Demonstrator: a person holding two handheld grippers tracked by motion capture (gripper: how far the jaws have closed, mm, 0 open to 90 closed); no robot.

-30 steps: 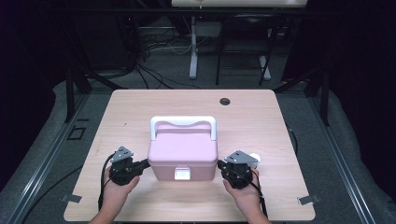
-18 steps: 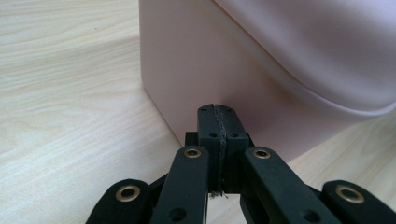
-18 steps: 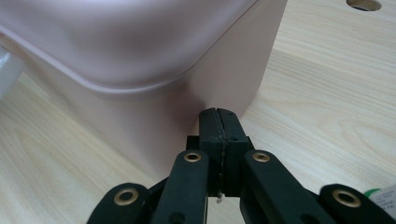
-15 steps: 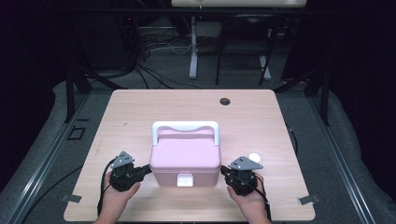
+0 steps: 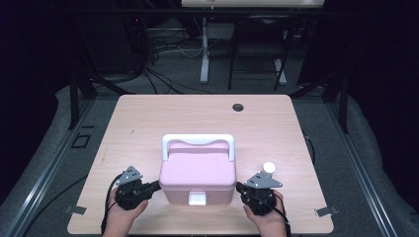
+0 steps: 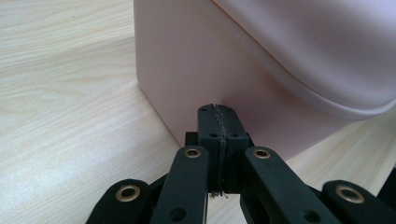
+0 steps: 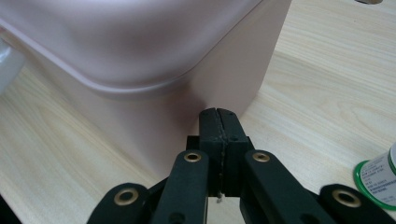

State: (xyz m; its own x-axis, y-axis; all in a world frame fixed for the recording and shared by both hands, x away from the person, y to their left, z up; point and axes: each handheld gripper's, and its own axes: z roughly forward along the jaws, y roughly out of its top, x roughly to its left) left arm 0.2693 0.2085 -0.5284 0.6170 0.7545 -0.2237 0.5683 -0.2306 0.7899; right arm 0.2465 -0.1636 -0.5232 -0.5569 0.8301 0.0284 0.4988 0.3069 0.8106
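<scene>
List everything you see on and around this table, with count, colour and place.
Storage box: one, pink with white handle and white front latch, near middle of the table.
Small bottle: one, white, right of the box; green-edged label in the right gripper view.
Table: one, light wood, round hole near the far edge.
Cables: several, dark, on the floor beyond the table.
Left gripper: one, black, jaws shut, against the box's left side.
Right gripper: one, black, jaws shut, against the box's right side.
</scene>
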